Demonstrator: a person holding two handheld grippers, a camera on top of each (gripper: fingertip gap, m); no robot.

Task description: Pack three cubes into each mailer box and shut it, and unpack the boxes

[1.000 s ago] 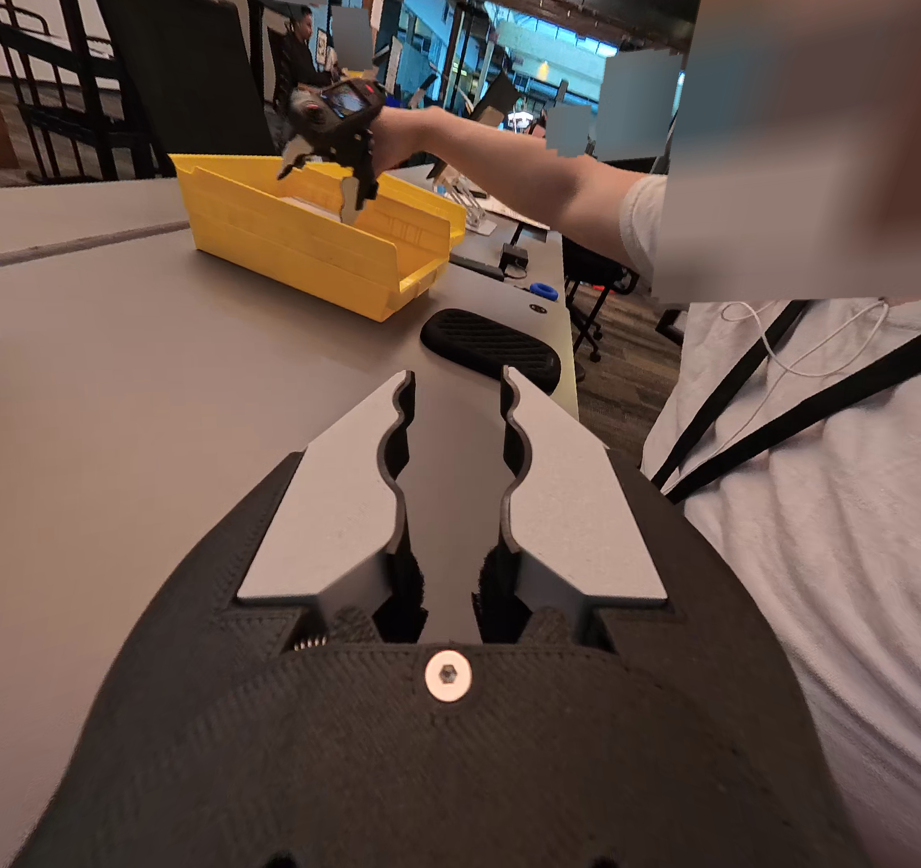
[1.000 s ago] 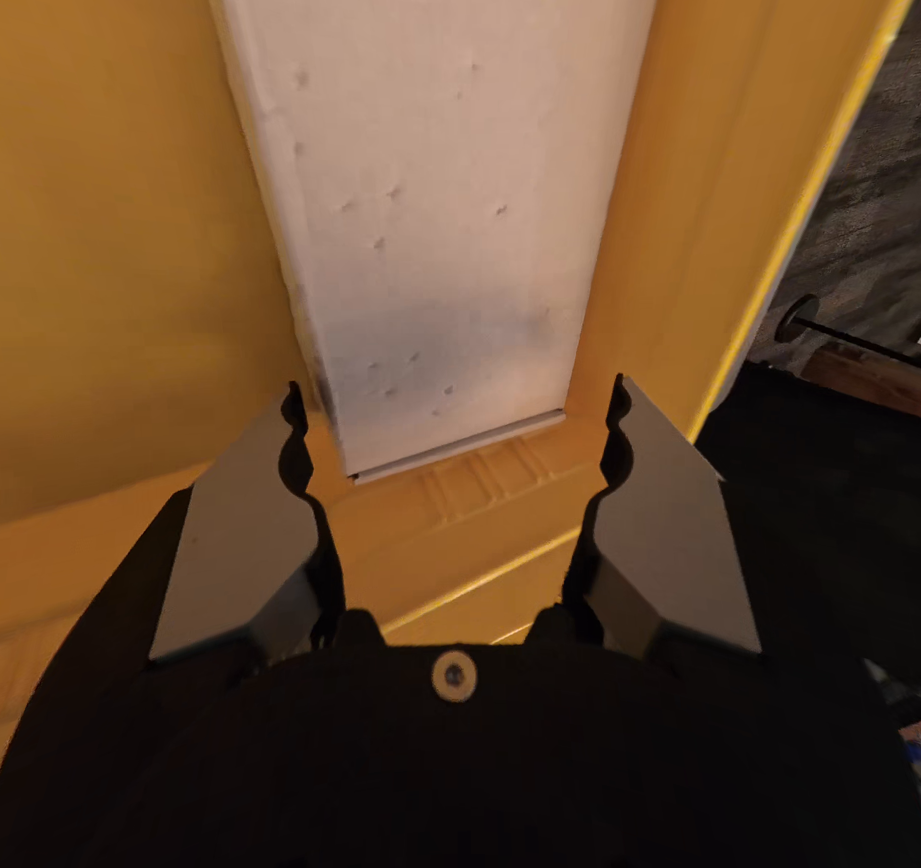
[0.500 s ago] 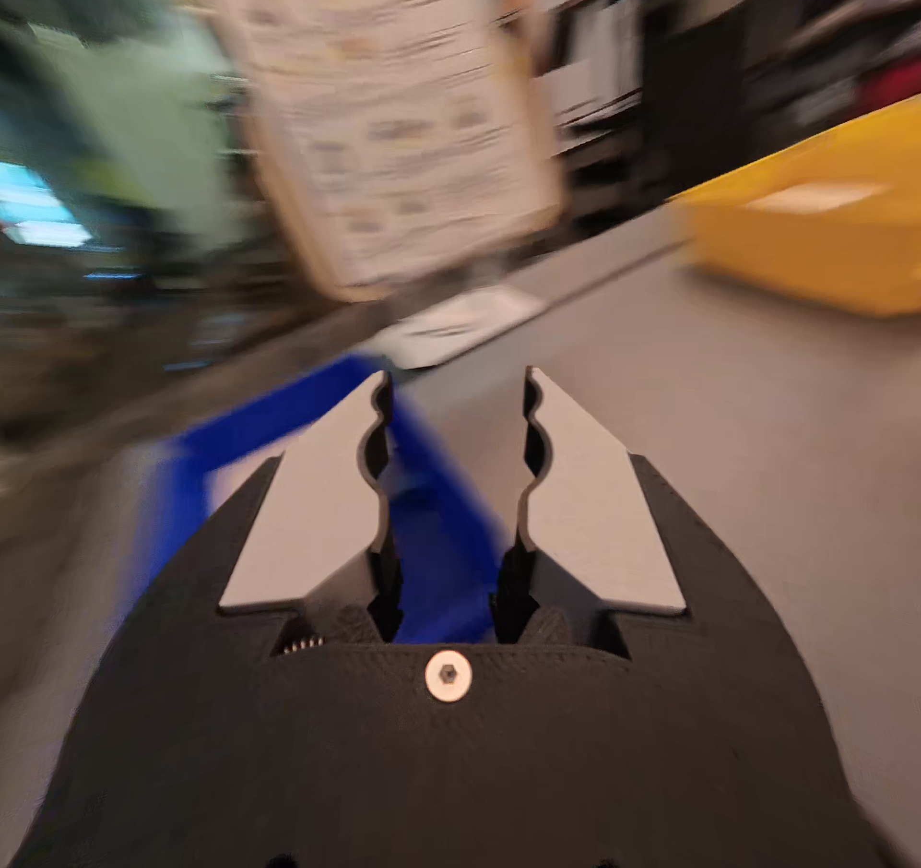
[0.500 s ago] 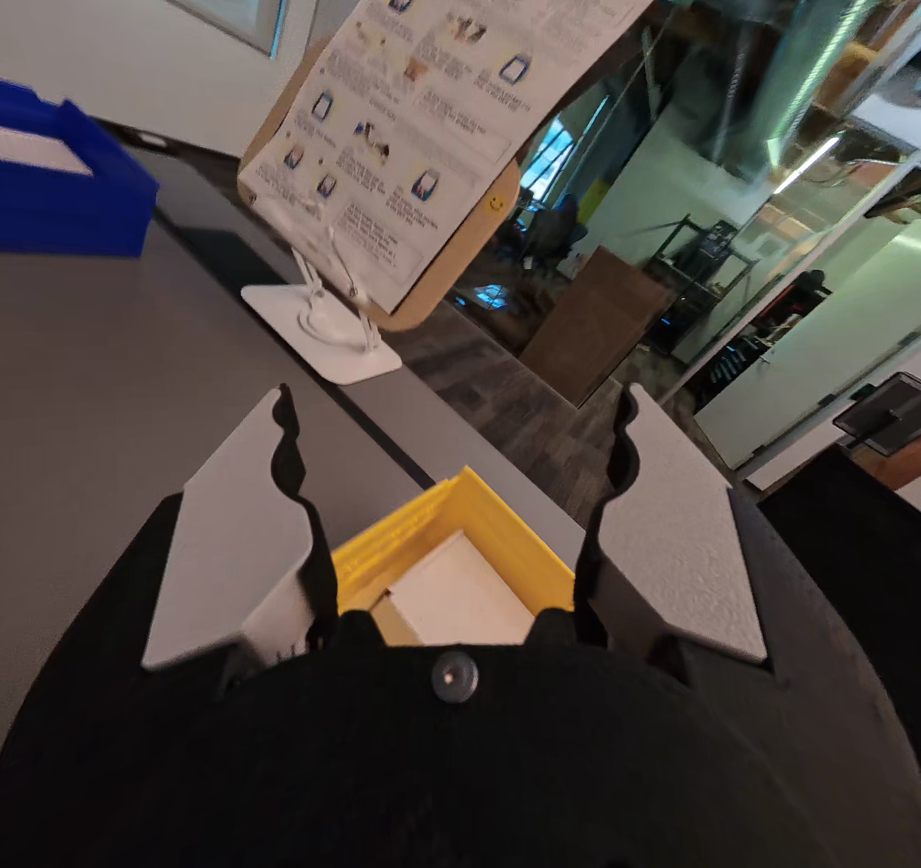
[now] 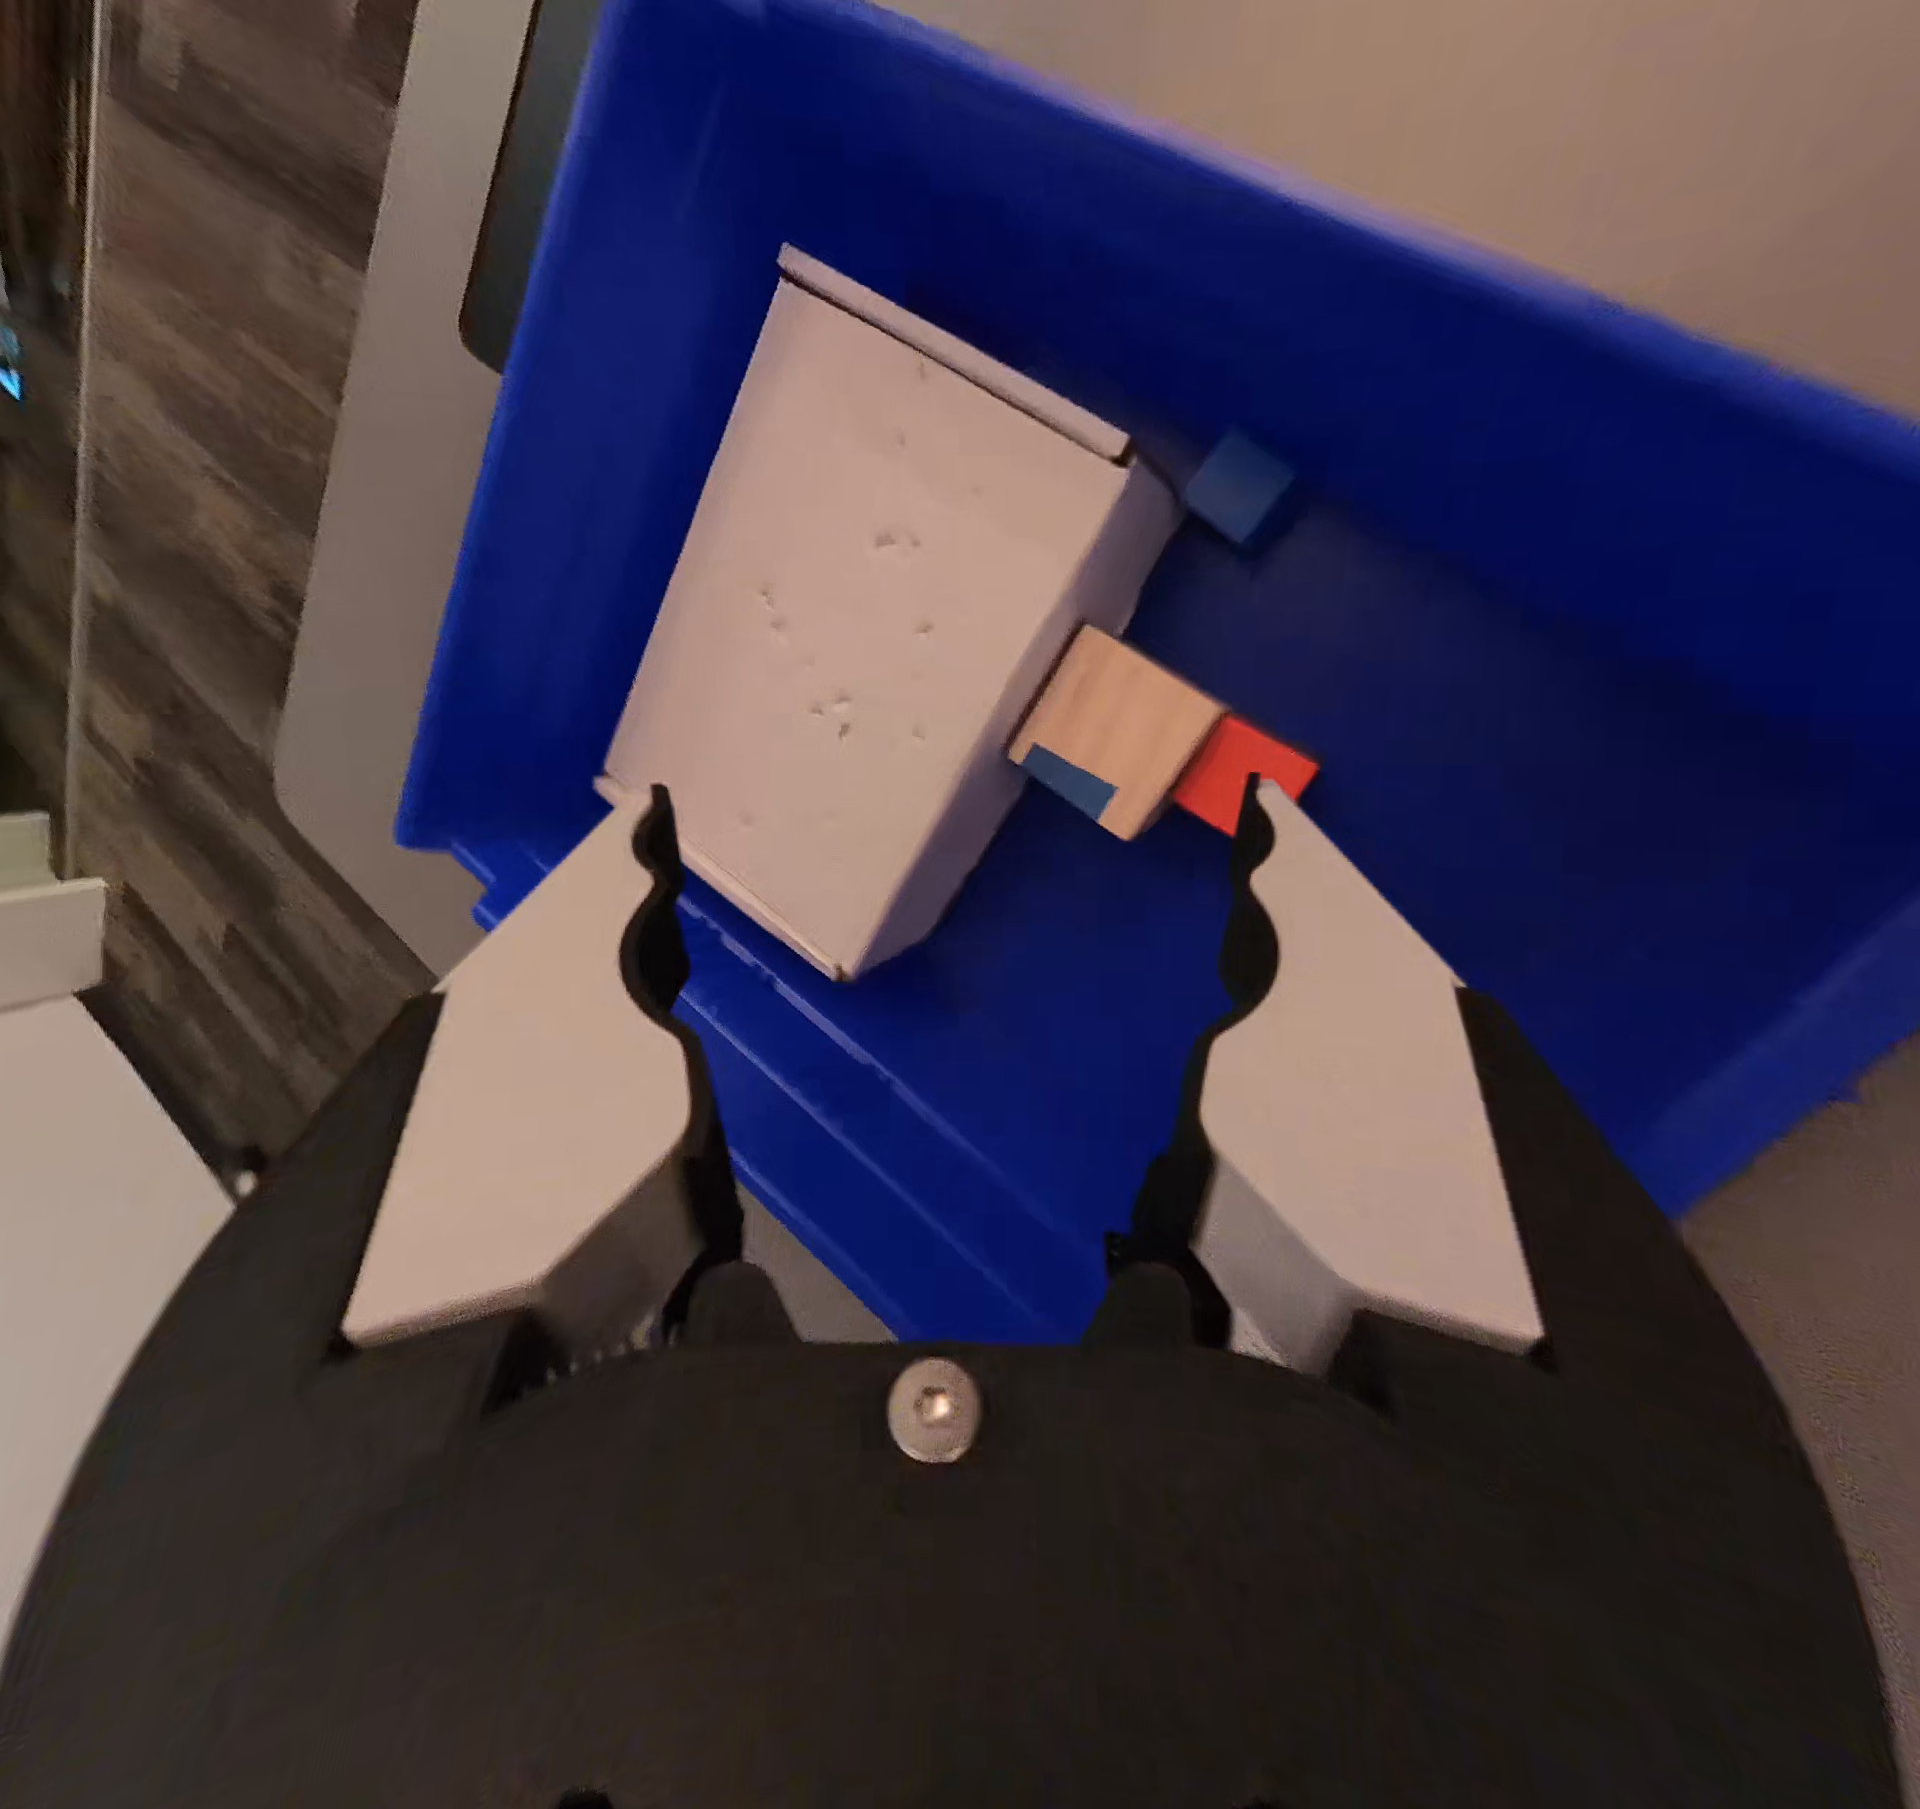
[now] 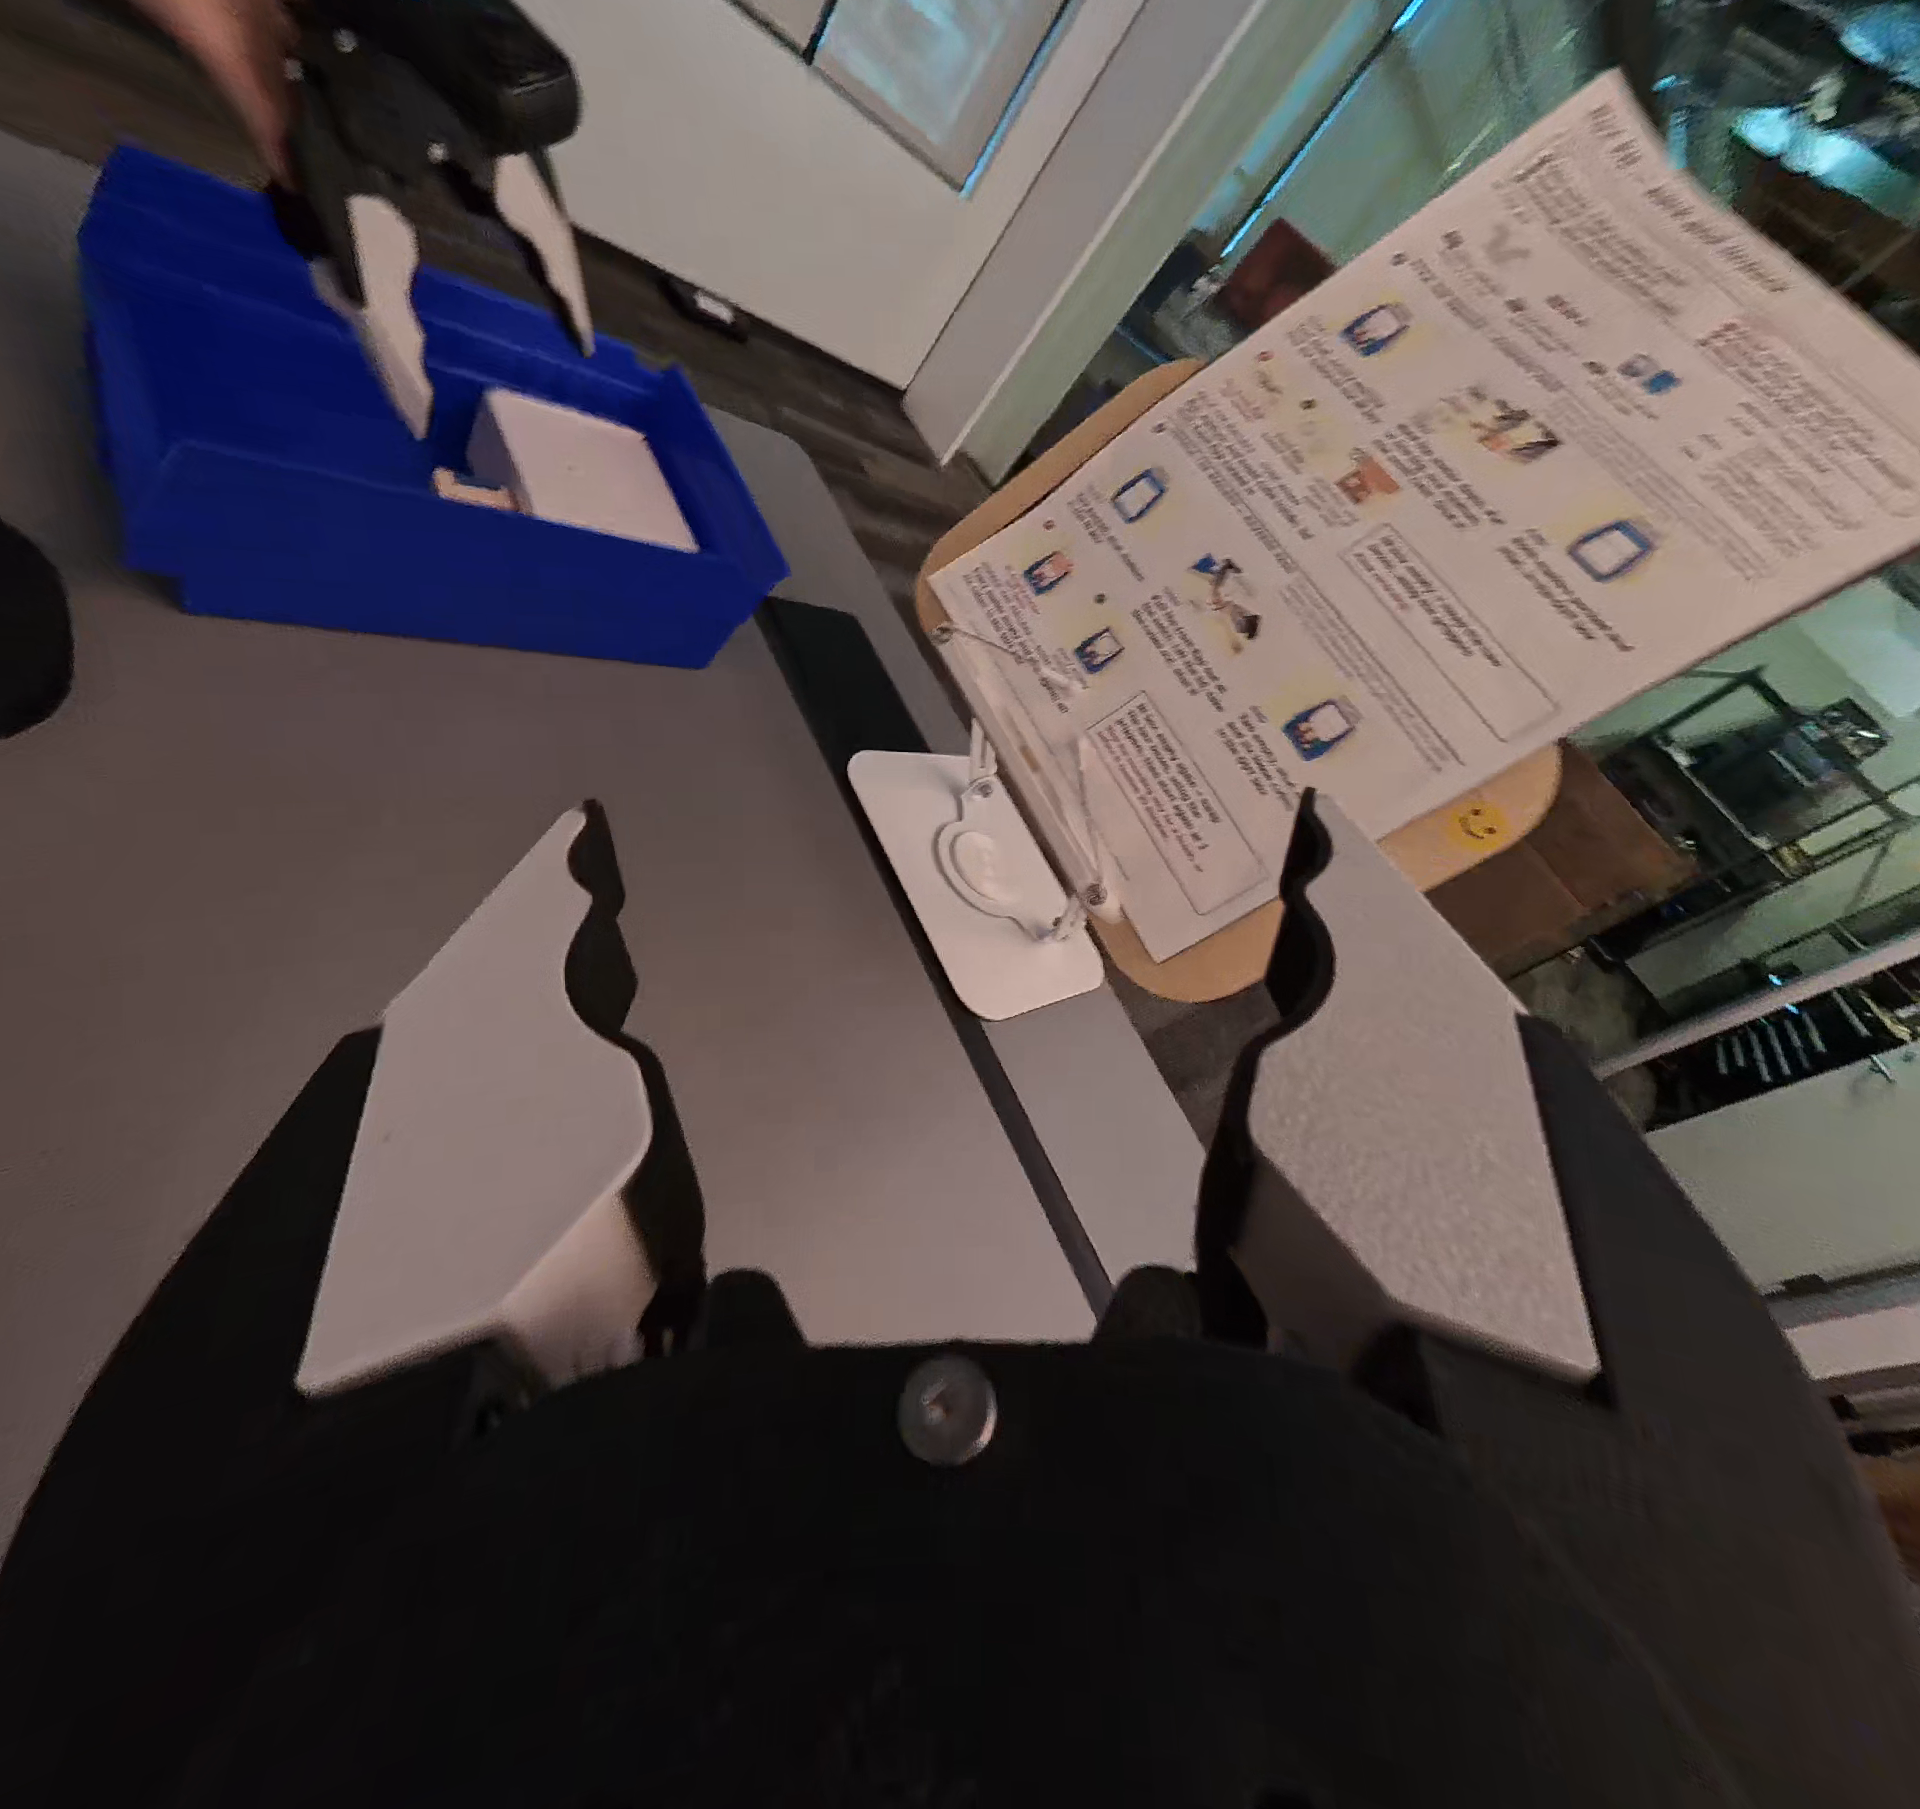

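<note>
Setting: indoor office/lab-type workspace — grey laminate table over wood-grain plank floor. Large glazed partitions with white frames behind the table; beyond the glass, metal racks and shelving. A printed instruction sheet on a brown backing board sits on a white stand at the table edge — suggests a set-up work station. Blue plastic parts bin on the table, of the stockroom kind.
</note>
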